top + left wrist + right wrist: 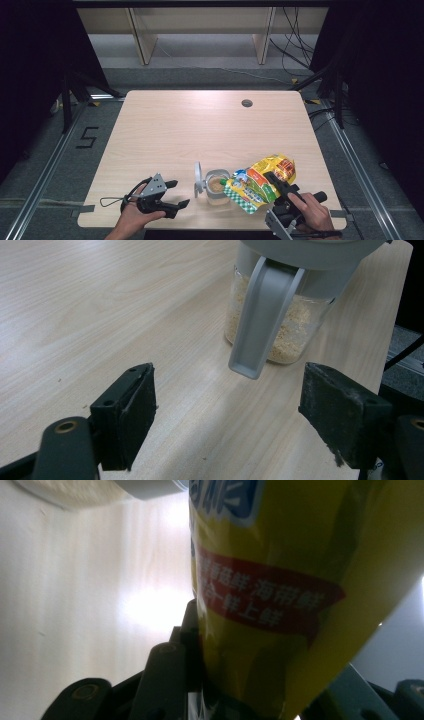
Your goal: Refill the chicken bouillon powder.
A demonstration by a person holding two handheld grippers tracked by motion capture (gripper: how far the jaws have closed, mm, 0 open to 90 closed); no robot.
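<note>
High view: your right claw [276, 186] is clamped on the yellow bag [262, 182], which is tipped with its mouth over the open jar [216, 186] near the desk's [200, 125] front edge. The bag looks like a soft foil pouch: light, crinkly, slick. I'd judge it buckles if you squeeze mid-body, so stay on the flat lower end where you are now. The jar's grey lid [198, 179] stands flipped up on its left. Your left claw [176, 193] sits jaws apart, just left of the jar, touching nothing.

Left gripper view: jaws wide apart, jar [280, 320] straight ahead and between them. It has a clear wall, pale granules inside and a grey latch arm [262, 320] hanging down the front. Probably rigid and smooth; grip the body below the grey collar, not the latch.

Right gripper view: bag [280, 595] pinched between the jaws, its film creased at the grip.

Surface: pale wood laminate, flat, low friction, so the jar could slide if nudged. Room: dark curtains on both sides, grey floor, cables at back right.
</note>
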